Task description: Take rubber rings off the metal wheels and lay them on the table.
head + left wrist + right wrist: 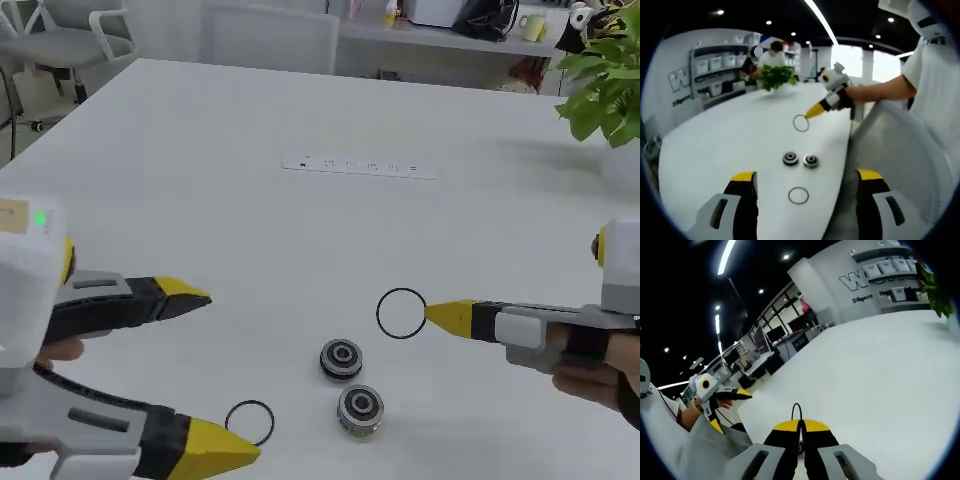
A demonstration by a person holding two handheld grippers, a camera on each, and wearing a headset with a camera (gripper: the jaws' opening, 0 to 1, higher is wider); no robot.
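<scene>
Two small metal wheels (pixel 341 359) (pixel 360 410) lie side by side on the white table (pixel 300 230); the farther one has a darker rim. My right gripper (pixel 428 313) is shut on a thin black rubber ring (pixel 402 313), held just above the table beyond the wheels. The right gripper view shows that ring (pixel 796 412) edge-on between the shut jaws. A second ring (pixel 249 422) lies flat on the table near my left gripper (pixel 225 375), which is open and holds nothing. In the left gripper view the loose ring (pixel 798 195) lies ahead of the jaws, with the wheels (pixel 790 158) beyond.
A white power strip (pixel 358 167) lies across the table's middle. A leafy plant (pixel 605 90) stands at the far right. Office chairs (pixel 70 40) stand behind the table's far left side. The table's near edge (pixel 847 150) runs close beside the wheels.
</scene>
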